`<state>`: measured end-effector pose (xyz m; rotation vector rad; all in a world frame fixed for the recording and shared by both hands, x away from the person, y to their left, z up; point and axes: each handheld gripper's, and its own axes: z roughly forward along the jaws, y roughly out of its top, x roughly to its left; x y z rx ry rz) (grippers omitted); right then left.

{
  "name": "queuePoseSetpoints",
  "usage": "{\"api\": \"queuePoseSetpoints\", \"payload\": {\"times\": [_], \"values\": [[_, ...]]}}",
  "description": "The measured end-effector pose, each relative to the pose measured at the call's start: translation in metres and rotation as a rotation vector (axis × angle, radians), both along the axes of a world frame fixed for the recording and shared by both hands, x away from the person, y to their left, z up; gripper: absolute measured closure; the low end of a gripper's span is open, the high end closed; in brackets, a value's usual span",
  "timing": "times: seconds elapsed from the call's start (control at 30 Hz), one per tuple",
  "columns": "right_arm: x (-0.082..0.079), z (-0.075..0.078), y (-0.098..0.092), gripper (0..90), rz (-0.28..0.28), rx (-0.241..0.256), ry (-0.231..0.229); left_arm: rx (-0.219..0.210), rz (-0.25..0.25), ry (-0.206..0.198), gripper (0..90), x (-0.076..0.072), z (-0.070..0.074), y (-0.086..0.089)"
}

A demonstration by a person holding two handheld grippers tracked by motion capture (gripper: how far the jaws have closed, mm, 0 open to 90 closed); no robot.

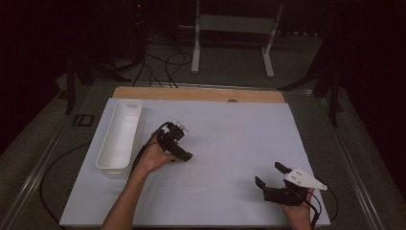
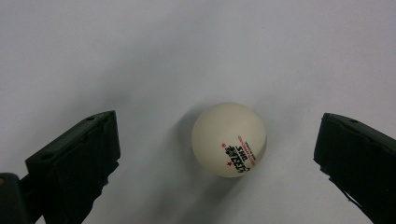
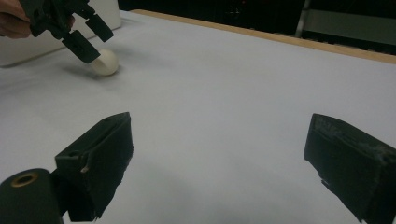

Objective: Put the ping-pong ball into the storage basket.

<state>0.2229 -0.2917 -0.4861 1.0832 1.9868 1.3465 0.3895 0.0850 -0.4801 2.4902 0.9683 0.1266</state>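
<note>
— Looking down from the high view, where do things stand?

— The left gripper (image 1: 180,152) is held low over the white-covered counter (image 1: 230,139), just right of the long white plastic bin (image 1: 120,134). The right gripper (image 1: 271,178) hangs well apart near the counter's near right corner, its jaws apart and holding nothing.

— And the left gripper view?

— A small cream-white table-tennis ball with red and black print (image 2: 229,139) lies on the counter between the two black jaws, which stand wide apart, touching neither. It looks light, hollow and smooth, so I judge it will roll or squirt out at a nudge, and a hard squeeze could dent it.

— Where would you take hold?

— Across its widest middle, both jaws meeting it at once, low and level, with a gentle close.

— The right gripper view?

— Its own jaws are spread over bare counter. Farther off, at upper left, the other gripper's jaws (image 3: 86,35) straddle the ball (image 3: 105,62), tilted down at it, with the bin's wall (image 3: 28,49) just behind.
</note>
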Motion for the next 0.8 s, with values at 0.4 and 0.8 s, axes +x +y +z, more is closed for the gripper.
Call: {"api": "queuePoseSetpoints", "payload": {"times": [0.4,0.8], "values": [[0.0,0.0,-0.0001,7.7,-0.001,0.0,0.0,0.002,-0.001,0.008,2.0,0.0002,-0.0018,-0.001],[0.0002,0.0,-0.0006,7.6,-0.002,-0.001,-0.004,0.017,-0.002,0.012,16.9,-0.0024,-0.0025,-0.0046]]}}
